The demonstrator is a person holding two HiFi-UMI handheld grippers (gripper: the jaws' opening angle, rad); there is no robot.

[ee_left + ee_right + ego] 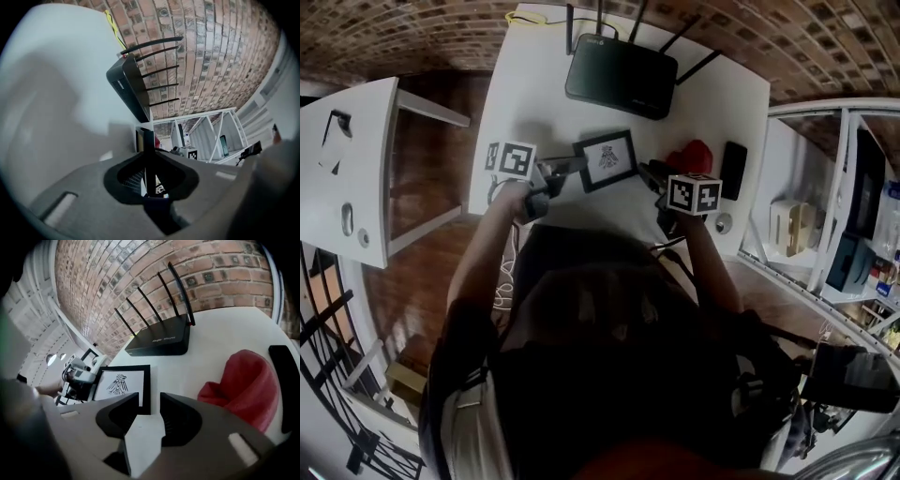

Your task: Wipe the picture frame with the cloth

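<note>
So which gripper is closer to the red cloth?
Right. The right gripper hangs open beside the cloth; the left gripper clamps the frame on its far side.

No readable text or labels

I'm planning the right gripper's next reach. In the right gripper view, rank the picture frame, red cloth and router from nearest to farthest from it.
From the right gripper:
1. The picture frame, corner at the jaw tips, slightly left.
2. The red cloth, to the right.
3. The router, far back by the brick wall.
</note>
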